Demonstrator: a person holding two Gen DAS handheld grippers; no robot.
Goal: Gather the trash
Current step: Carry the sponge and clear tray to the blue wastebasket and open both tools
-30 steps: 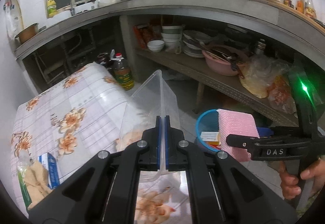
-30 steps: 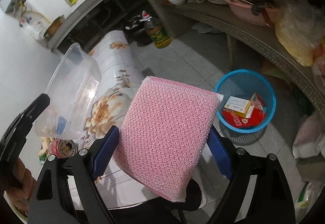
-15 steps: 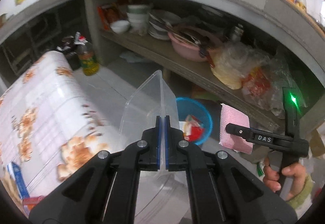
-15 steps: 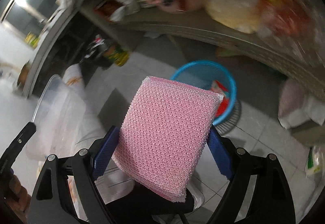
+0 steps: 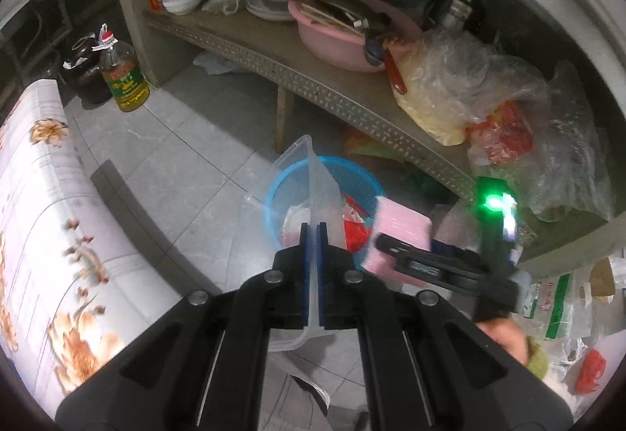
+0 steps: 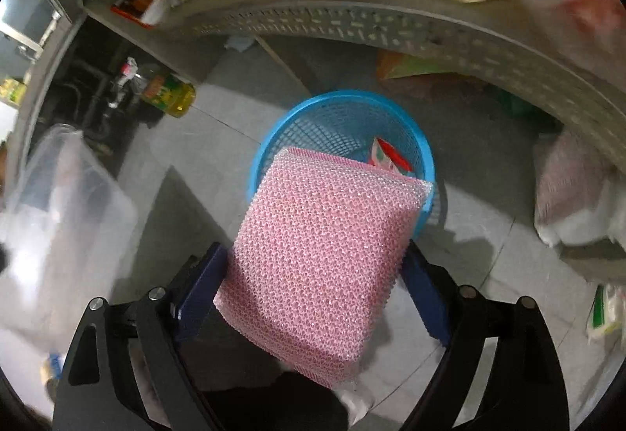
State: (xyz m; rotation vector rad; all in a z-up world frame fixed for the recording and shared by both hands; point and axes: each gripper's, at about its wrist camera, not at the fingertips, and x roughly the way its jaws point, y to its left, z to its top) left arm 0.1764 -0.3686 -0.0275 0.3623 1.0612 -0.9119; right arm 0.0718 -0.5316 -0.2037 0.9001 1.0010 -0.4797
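Note:
My left gripper (image 5: 312, 235) is shut on the rim of a clear plastic container (image 5: 309, 180) and holds it over the blue mesh trash basket (image 5: 281, 180) on the floor. My right gripper (image 6: 317, 266) is shut on a pink mesh sponge (image 6: 324, 259), held above the near edge of the same basket (image 6: 336, 118). The sponge also shows in the left wrist view (image 5: 399, 227), right of the container. The basket holds red and white packaging (image 6: 385, 155). The container appears blurred at the left in the right wrist view (image 6: 66, 212).
A floral-covered table (image 5: 43, 219) lies at the left. An oil bottle (image 5: 123, 79) stands on the tiled floor. A low shelf (image 5: 313, 79) behind the basket carries a pink basin (image 5: 332, 40), bowls and plastic bags (image 5: 469, 87). More bags (image 5: 563, 306) lie on the floor at the right.
Both grippers have swung away from the table and down toward the blue basket. The container and the sponge now hang over it, and the basket looks much closer.

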